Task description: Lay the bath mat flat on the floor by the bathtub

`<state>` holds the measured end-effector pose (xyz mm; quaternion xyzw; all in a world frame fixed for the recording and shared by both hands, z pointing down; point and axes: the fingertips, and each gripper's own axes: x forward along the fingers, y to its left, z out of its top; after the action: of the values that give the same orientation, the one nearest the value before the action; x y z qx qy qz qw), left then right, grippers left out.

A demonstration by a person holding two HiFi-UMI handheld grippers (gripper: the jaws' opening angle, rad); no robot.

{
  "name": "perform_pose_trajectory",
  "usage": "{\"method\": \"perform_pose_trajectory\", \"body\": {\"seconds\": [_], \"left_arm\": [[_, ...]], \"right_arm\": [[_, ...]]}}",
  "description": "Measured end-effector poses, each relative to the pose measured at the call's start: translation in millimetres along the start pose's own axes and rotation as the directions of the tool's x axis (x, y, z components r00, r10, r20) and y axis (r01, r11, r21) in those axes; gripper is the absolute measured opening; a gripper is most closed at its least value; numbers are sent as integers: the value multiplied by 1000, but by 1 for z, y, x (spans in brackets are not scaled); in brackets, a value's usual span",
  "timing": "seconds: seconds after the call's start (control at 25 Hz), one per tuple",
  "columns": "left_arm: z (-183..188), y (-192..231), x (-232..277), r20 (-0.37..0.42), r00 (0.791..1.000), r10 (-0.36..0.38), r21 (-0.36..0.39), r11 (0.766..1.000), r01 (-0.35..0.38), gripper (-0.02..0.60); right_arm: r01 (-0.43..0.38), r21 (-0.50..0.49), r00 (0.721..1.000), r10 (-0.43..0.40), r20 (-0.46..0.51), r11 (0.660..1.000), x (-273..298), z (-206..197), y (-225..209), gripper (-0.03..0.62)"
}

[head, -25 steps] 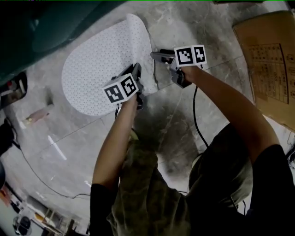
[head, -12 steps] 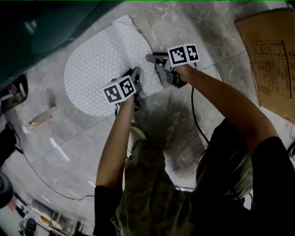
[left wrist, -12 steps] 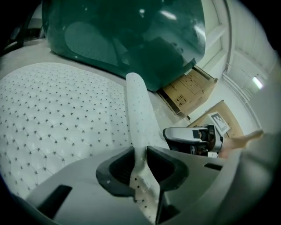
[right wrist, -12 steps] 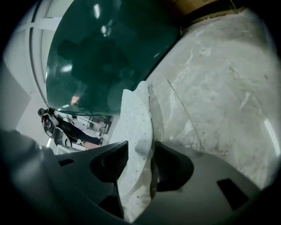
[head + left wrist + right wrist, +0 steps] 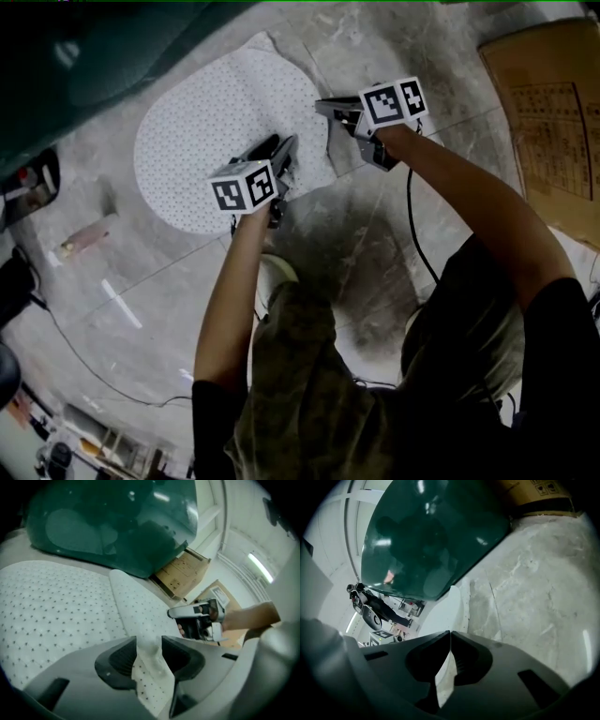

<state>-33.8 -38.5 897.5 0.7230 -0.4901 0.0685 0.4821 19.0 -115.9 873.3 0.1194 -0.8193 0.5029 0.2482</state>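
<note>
The white dotted bath mat (image 5: 216,122) lies on the grey floor beside the dark green bathtub (image 5: 84,56). My left gripper (image 5: 285,152) is at the mat's near right edge. Its jaws have just been opening, and a raised fold of mat (image 5: 149,667) still stands between them. My right gripper (image 5: 325,106) is at the mat's far right edge. Its jaws have just closed, tips together (image 5: 450,634), with a pale strip of mat pinched behind them. In the left gripper view the right gripper (image 5: 197,618) shows beyond the mat (image 5: 56,606).
A flattened cardboard box (image 5: 548,122) lies at the right. A small pinkish object (image 5: 84,236) and a thin cable (image 5: 75,356) lie on the floor at the left. More cardboard boxes (image 5: 183,573) stand past the tub's end.
The right gripper has shifted right and shut on the mat's edge, and that edge has come right with it. The left gripper's jaws have spread apart around the fold.
</note>
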Motion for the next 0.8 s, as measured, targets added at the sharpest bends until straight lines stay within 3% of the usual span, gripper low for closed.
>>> {"method": "perform_pose_trajectory", "body": {"seconds": [0.16,0.36,0.44,0.56,0.64,0.8], "left_arm": [[-4,-30,-2,-1,997,-77,81,994,77,181],[-15,-37,5,-69,996,-58,212,975,71,181],[-19,-33,5,-74,996,-41,192,980,55,181],[-21,-30,4,-67,997,-30,145,989,39,181],[-24,-31,3,-74,997,-17,157,987,28,181],[-30,-21,-4,-80,997,18,165,986,-5,181]], "right_arm": [[9,-78,1000,-10,-15,997,-37,18,2,29],[49,-63,999,-49,7,997,-80,32,-25,29],[126,-65,992,-125,22,990,-99,34,-48,29],[271,-87,963,-270,19,959,-126,36,-88,29],[353,-136,934,-358,-14,926,-134,33,-109,29],[458,-168,881,-471,-42,873,-124,30,-131,29]]}}
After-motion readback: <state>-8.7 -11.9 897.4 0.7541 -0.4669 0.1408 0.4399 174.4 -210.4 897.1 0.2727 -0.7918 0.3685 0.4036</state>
